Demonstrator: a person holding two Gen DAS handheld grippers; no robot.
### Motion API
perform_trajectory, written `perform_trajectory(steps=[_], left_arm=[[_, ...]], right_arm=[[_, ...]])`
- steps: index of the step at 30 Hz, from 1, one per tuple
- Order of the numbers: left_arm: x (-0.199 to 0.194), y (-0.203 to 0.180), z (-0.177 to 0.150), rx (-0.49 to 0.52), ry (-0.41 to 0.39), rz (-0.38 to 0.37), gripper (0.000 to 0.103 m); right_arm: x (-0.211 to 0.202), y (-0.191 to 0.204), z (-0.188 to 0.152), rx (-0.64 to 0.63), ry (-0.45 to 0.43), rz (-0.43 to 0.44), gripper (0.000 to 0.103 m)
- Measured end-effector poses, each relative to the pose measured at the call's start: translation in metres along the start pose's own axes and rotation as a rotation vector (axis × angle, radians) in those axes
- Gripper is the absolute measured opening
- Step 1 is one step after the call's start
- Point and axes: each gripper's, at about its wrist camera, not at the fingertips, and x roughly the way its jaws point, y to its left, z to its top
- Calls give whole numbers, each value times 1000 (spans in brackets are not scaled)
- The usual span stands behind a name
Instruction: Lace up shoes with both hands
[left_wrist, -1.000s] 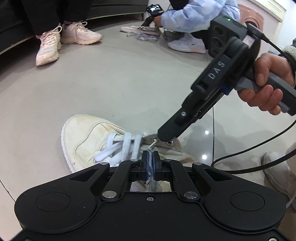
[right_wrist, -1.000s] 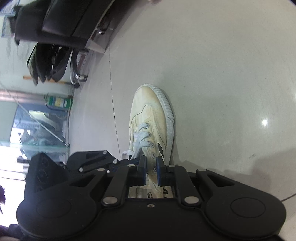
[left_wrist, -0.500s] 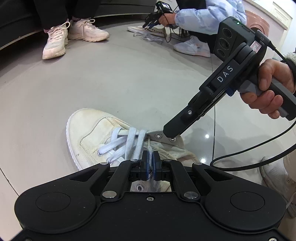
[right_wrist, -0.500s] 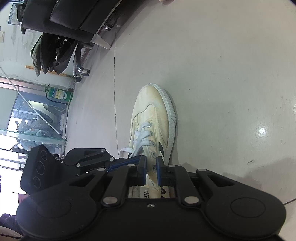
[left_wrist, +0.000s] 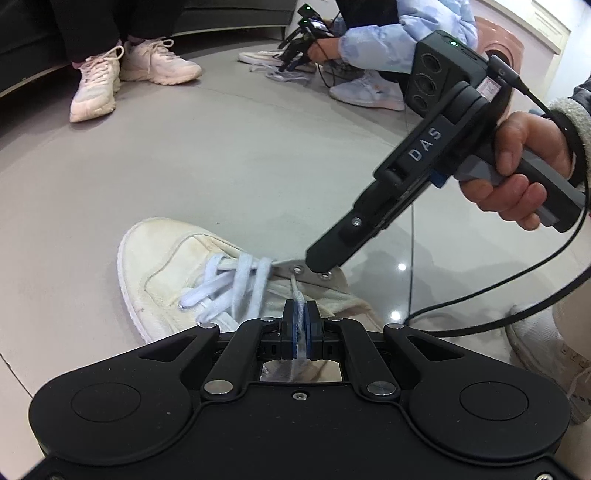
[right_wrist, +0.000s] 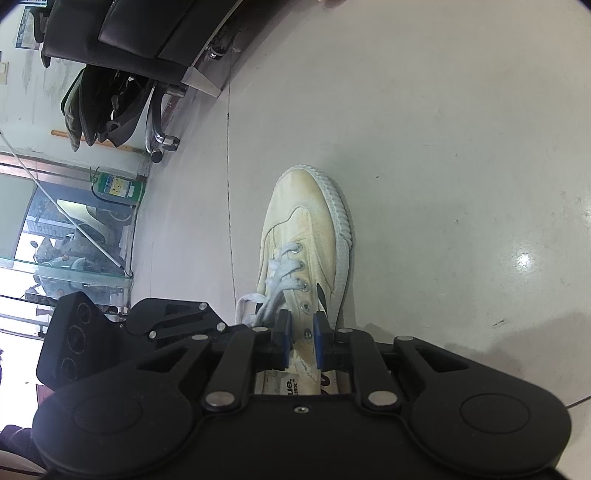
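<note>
The cream canvas shoe (left_wrist: 166, 266) lies on the grey floor (left_wrist: 221, 166) just ahead of me, its lower eyelets already crossed with the white lace (left_wrist: 236, 280). My left gripper (left_wrist: 300, 321) is clamped on the free end of that lace, drawing it up out of an eyelet so it stays taut. My right gripper (right_wrist: 300, 334), jaws slightly parted, straddles the eyelet flap (right_wrist: 304, 317), I think to steady it; whether its pads press the flap I cannot tell.
</note>
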Motion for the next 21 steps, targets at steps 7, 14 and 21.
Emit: perform_trajectory(steps=[7,14,21], left_arm=[[2,2,4,4,0,-18,3],[1,2,5,8,-2,-23,3],[-1,3,7,12,-9,-33,3]], right_arm=[[-1,-2,-1,-2,2,2,11],[-2,-5,-2,1,4,2,13],[-3,-7,-2,1,7,4,13]])
